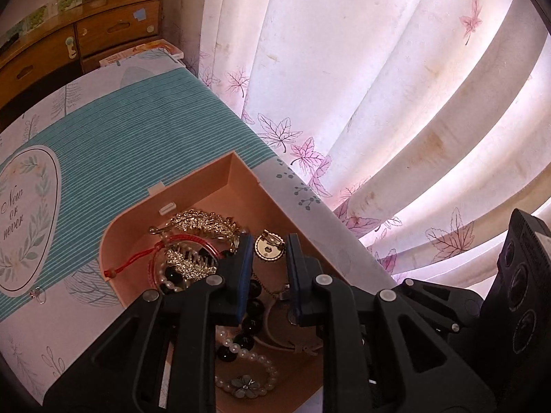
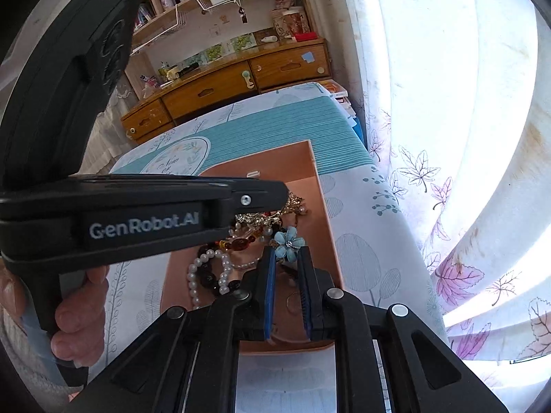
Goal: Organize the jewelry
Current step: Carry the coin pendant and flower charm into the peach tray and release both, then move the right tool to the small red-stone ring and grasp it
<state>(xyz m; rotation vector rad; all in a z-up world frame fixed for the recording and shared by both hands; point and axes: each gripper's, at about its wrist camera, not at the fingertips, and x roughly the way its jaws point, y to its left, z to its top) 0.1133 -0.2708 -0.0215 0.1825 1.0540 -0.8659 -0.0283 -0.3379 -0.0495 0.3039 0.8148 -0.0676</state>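
Note:
A pink open box (image 1: 213, 186) on the patterned tablecloth holds a heap of jewelry: gold leaf hair clips (image 1: 203, 225), a red cord bracelet (image 1: 137, 265), black beads (image 1: 255, 306) and a pearl bracelet with a flower (image 1: 246, 383). My left gripper (image 1: 268, 247) is over the box, its jaws closed on a round gold brooch (image 1: 269, 249). In the right wrist view the box (image 2: 292, 161) lies ahead. My right gripper (image 2: 287, 251) holds a blue flower piece (image 2: 288, 241) at its fingertips above the box. The left gripper's body (image 2: 137, 220) crosses this view and hides part of the heap.
A small ring (image 1: 38, 292) lies on the tablecloth left of the box. A leaf-print curtain (image 1: 378, 103) hangs just past the table's right edge. A wooden drawer cabinet (image 2: 224, 82) and bookshelves stand behind the table.

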